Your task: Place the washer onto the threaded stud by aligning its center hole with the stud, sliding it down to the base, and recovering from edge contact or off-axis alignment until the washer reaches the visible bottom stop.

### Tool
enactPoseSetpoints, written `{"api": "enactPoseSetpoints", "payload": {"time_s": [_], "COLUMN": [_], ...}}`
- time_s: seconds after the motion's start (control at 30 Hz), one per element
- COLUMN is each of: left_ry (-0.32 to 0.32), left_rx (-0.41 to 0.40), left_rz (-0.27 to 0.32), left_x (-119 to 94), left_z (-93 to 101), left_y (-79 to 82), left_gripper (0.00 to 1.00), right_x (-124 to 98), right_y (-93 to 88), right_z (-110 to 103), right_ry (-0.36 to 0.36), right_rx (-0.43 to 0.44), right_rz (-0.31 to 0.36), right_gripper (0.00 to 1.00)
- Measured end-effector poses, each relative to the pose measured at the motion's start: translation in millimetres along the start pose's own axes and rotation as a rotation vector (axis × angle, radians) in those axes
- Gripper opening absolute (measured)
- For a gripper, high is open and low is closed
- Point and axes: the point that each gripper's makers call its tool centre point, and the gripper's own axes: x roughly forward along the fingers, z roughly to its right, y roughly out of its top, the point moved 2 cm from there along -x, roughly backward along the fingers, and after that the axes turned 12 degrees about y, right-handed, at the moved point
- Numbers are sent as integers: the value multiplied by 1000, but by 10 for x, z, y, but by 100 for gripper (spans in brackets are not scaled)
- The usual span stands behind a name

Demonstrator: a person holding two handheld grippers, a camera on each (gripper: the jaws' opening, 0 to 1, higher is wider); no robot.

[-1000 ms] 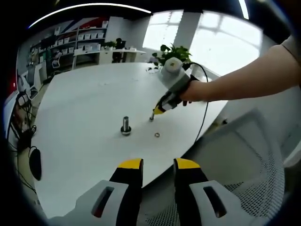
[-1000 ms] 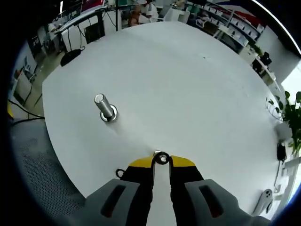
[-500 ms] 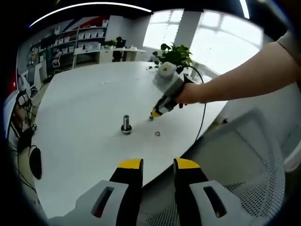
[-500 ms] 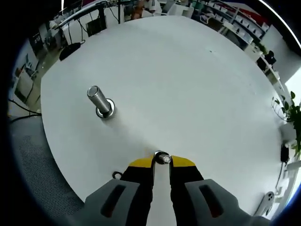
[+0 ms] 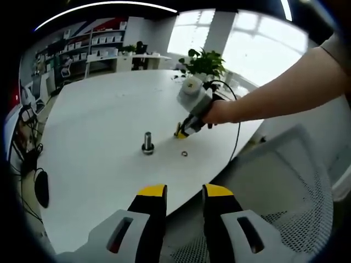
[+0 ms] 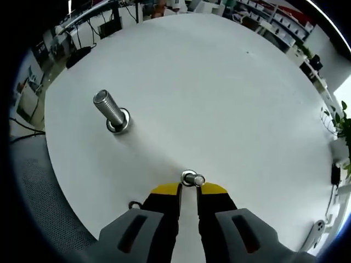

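A silver threaded stud [image 6: 109, 109] stands upright on the white round table [image 6: 219, 93], also seen in the left gripper view as the stud [image 5: 147, 143]. My right gripper [image 6: 187, 189] is shut on a small silver washer [image 6: 191, 178], which pokes out at the very tips. It hovers low over the table, to the right of the stud and apart from it. In the left gripper view a hand holds that right gripper [image 5: 180, 133] tip-down near the stud. My left gripper [image 5: 184, 192] stays open and holds nothing, back beyond the table's near edge.
A second loose ring [image 5: 185, 153] lies on the table just beside the right gripper, seen as a dark ring [image 6: 133, 204] at its left. A mesh chair [image 5: 285, 208] stands by the table's edge. A potted plant [image 5: 204, 63] and a cable sit at the far side.
The right gripper has drifted closer to the stud, which looks larger and more tilted in its view. The washer now sits further out at the tips. The left gripper has not moved.
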Motion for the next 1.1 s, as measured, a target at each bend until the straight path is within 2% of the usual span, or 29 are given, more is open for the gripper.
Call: {"api": "enactPoseSetpoints", "payload": {"time_s": [0.5,0.57,0.63,0.67,0.73,0.97,1.1], "left_ry": [3,1,0,-2,-5,-9,-8], "left_rx": [-13,-9,-7,-8,-6,-10,-11], "left_rz": [14,11,10,8,6,10,13], "left_x": [-7,-7,-7,-7,-6,-13,-15], "left_z": [-13,-7,-3,0,5,14,11], "left_y": [22,15,13,10,6,6,13], "left_gripper": [24,24,24,24,25,26,25], "right_x": [-201,-230,-225,-217,-213,-132,-93], "right_y": [-54,-57,-25,-44,-97,-158,-225], "right_z": [-33,-98,-229,-304,-383,-607,-687], "right_ry": [-12,-3,45,65,60,133,152], "right_rx": [12,1,-65,-95,-149,-113,-164], "right_rz": [13,14,29,16,-27,-22,-73], "right_gripper": [17,18,18,19,19,23,25]}}
